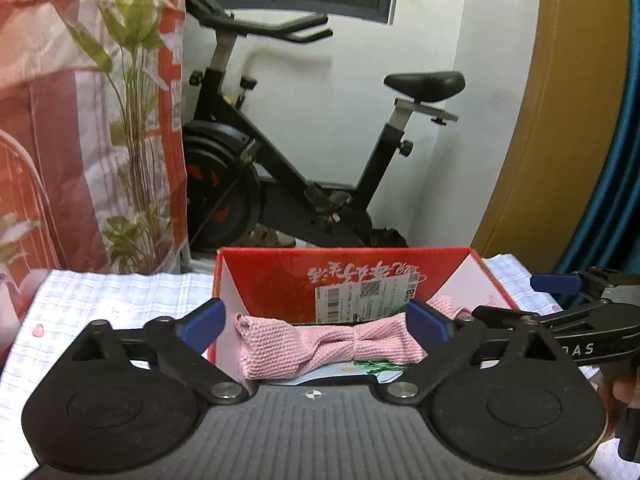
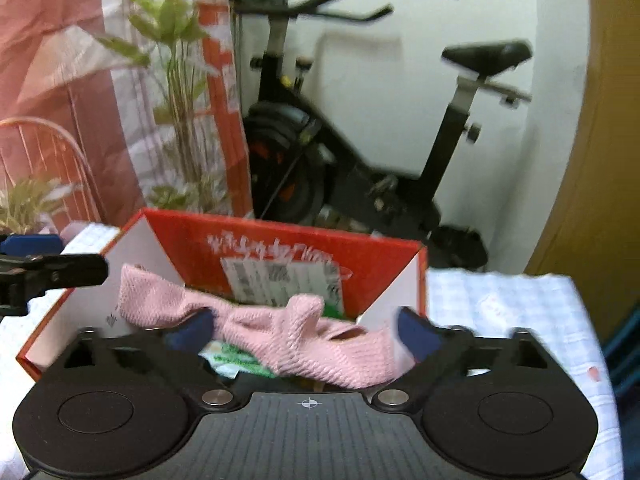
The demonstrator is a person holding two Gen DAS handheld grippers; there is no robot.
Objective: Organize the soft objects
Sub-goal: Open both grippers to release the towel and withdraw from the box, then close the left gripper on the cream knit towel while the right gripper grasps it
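Left wrist view: a pink knitted cloth [image 1: 332,344], draped low-centre over the red cardboard box [image 1: 400,276], is flanked by both spread-wide grippers [image 1: 316,322] [image 2: 306,332], apparently released for storage.

Checked cloth [image 1: 100,304] carries the red box [image 1: 280,276].

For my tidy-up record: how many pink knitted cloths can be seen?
1. The pink knitted cloth lies inside the red box, on its contents, between the open blue fingers. Others may be hidden underneath.

Cloth [image 1: 328,344] lies in box [image 1: 280,276], exercise bike [image 1: 296,152] behind.
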